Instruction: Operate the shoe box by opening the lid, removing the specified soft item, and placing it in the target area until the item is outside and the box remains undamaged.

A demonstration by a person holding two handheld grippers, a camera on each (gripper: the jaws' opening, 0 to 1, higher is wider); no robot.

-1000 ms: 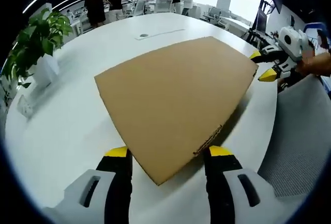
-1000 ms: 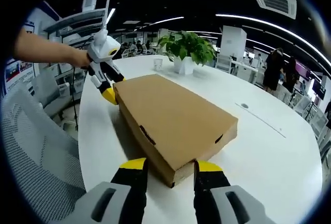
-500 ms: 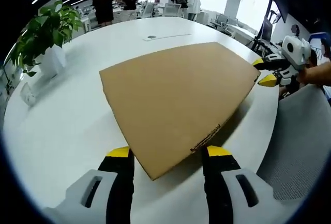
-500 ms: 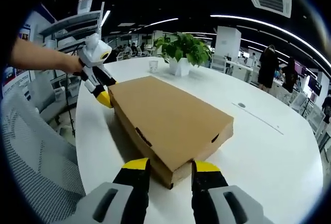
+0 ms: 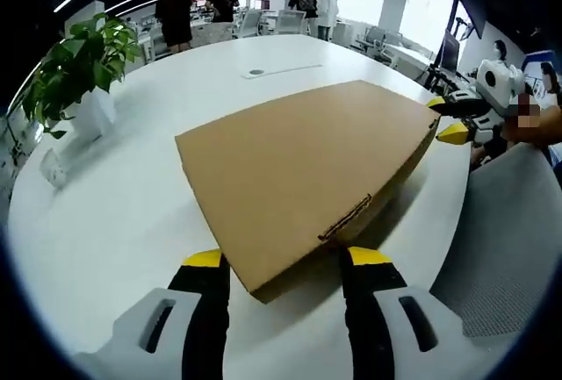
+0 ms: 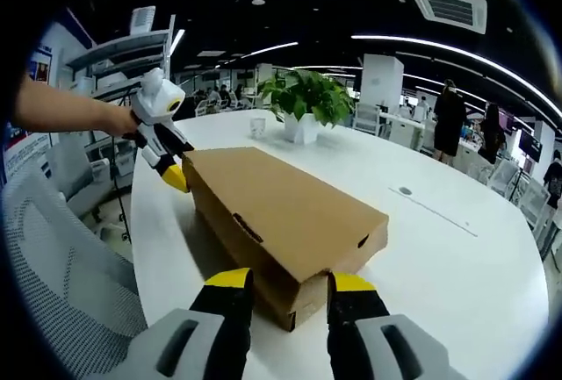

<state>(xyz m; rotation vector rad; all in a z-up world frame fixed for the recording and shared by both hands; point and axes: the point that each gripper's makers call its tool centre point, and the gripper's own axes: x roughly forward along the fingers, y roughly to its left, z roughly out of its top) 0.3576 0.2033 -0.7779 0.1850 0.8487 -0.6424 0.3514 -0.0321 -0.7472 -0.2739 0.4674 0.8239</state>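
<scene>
The shoe box (image 6: 281,213) is lying lengthwise on the white table (image 6: 457,257) between both grippers; the left gripper (image 5: 285,261) and right gripper (image 6: 285,279) are straddling opposite corners, jaws spread, lid lifting slightly.

White oval table (image 5: 132,213), potted plant (image 6: 307,99), grey mesh chair (image 6: 61,266), ceiling strip lights (image 6: 439,46), open-plan office.

open white table (image 5: 132,204) flanks the cardboard shoe box (image 5: 299,169); potted plant (image 5: 75,73) and mesh chair (image 6: 61,257) crowd its edges.
</scene>
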